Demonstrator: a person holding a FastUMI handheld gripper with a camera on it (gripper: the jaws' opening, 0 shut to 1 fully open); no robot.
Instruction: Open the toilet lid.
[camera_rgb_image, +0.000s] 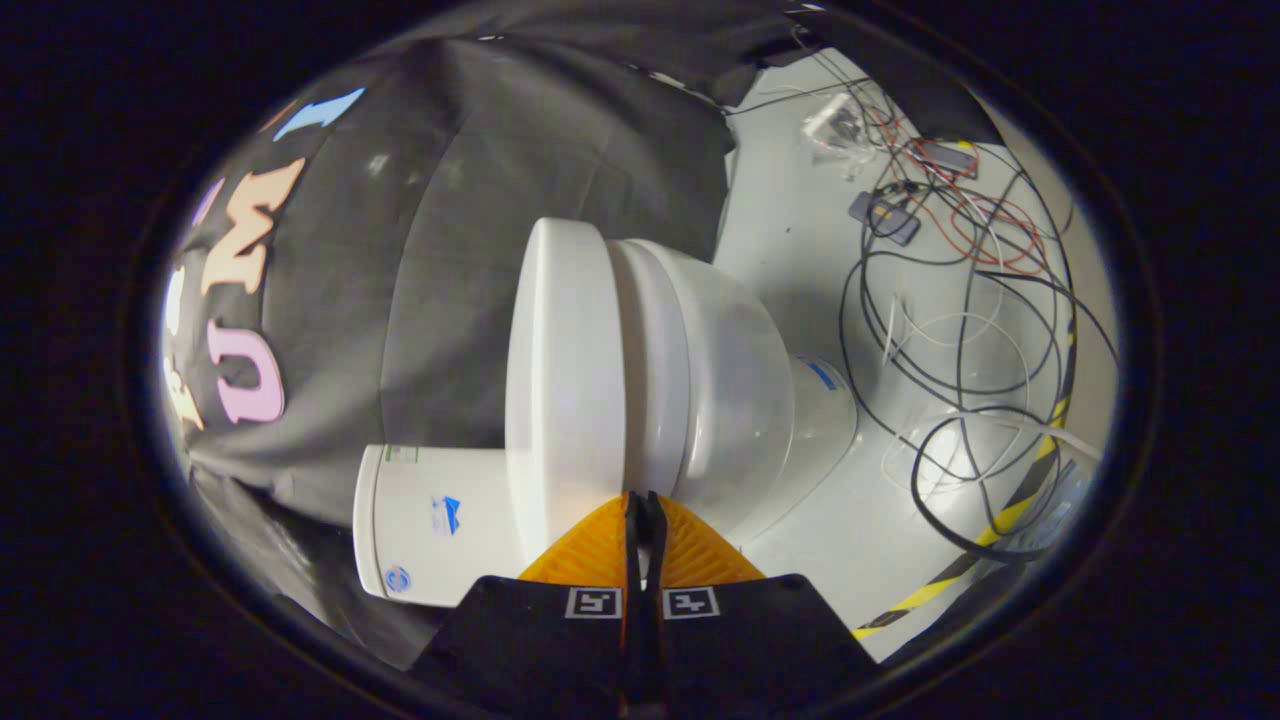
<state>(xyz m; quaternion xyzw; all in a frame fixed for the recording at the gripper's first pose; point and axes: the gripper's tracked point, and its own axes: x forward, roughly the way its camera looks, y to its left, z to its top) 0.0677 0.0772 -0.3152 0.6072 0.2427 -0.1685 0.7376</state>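
Note:
The view is rolled on its side, so the white toilet lies sideways in it. Its closed lid (562, 370) is the flat slab toward the black cloth, lying on the seat (645, 350) and the rounded bowl (740, 390). The tank (430, 525) stands beside the lid's hinge end, near the fingers. My gripper (640, 500) is shut, its orange fingers (590, 550) pressed together with nothing between them. The fingertips sit right at the seam where the lid meets the seat, at the toilet's side. Whether they touch the rim I cannot tell.
The white floor (800, 250) spreads beyond the bowl, strewn with several black, red and white cables (960, 330) and small devices (885, 215). A yellow-and-black tape line (1000, 520) runs along the floor's edge. Black cloth (450, 250) hangs behind the toilet.

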